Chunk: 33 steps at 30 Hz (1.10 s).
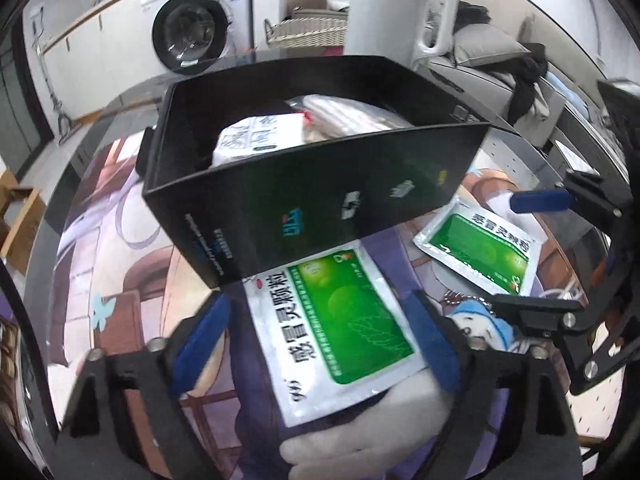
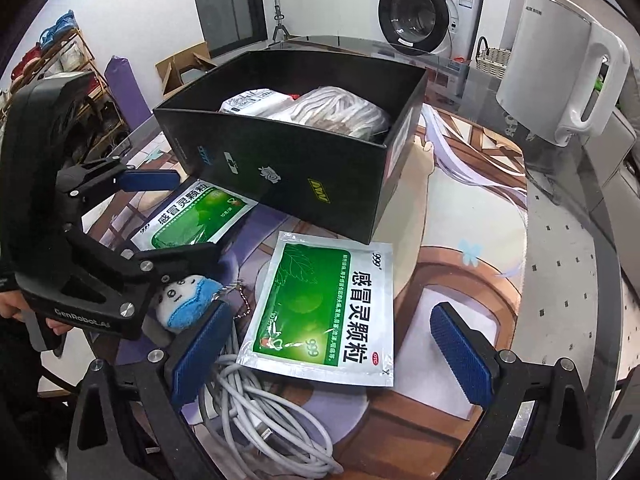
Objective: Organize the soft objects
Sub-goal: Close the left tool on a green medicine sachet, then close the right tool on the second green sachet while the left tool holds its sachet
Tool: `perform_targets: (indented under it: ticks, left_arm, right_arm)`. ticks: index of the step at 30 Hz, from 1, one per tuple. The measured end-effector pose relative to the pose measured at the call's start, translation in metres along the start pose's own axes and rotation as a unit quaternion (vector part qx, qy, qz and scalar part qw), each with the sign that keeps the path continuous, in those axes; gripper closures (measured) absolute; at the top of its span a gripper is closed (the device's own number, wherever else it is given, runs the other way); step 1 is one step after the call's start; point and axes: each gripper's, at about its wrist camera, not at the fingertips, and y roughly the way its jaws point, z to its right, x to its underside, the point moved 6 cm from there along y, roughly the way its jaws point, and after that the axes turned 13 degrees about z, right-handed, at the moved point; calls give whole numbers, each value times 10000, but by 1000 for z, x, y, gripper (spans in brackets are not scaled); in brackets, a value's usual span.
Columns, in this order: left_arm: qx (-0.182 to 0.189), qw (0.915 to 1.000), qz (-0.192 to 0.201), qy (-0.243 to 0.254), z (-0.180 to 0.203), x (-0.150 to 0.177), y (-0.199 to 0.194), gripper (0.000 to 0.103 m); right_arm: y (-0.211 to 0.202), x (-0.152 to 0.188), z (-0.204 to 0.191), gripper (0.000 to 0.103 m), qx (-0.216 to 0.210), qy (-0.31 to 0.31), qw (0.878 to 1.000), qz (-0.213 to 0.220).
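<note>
A black box [image 1: 320,196] [image 2: 288,160] stands on the printed mat and holds a white packet [image 1: 260,136] and a white bundle [image 2: 340,114]. My left gripper [image 1: 320,340] is open, its blue pads on either side of a green sachet [image 1: 344,332] that lies flat in front of the box. That sachet also shows under the left gripper in the right wrist view [image 2: 188,220]. My right gripper [image 2: 332,344] is open above a second green sachet [image 2: 324,304] [image 1: 484,252]. A small blue and white plush [image 2: 184,300] [image 1: 484,328] lies between the sachets.
A coiled white cable [image 2: 264,408] lies at the near edge by the right gripper's left finger. A white kettle [image 2: 560,72] [image 1: 396,12] stands on the glass table behind the box. A washing machine [image 1: 192,28] and a basket [image 1: 304,30] stand beyond the table.
</note>
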Motion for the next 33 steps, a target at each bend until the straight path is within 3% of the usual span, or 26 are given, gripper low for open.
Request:
perform_targets:
  ticks: [1,13,19,21,23,33]
  left_arm:
    - [50,10000,33,71,2,0,-2,28]
    - [200,9989,58,431,8,3,-15,52]
    - [280,9986,62,444,9,3,-22,54]
    - [295,9986,88,429,7,2,-23,54]
    - [327,9985,121,420,7,1,-26,54]
    - [441,9975,308,464,9,-6,-38,54]
  right_arm:
    - [0,0,0,2,-6,2,10000,0]
    - [0,0,1,2,-27,-40,10000,-15]
    - [-1,1,0,2,7,-84,10000,-8]
    - [-1,1,-1,9,-48,-94,9999,6]
    - [0,2,-3,33,-93,-133,9999,-42]
    - [2,4,-8,38,-96,-378,9992,110]
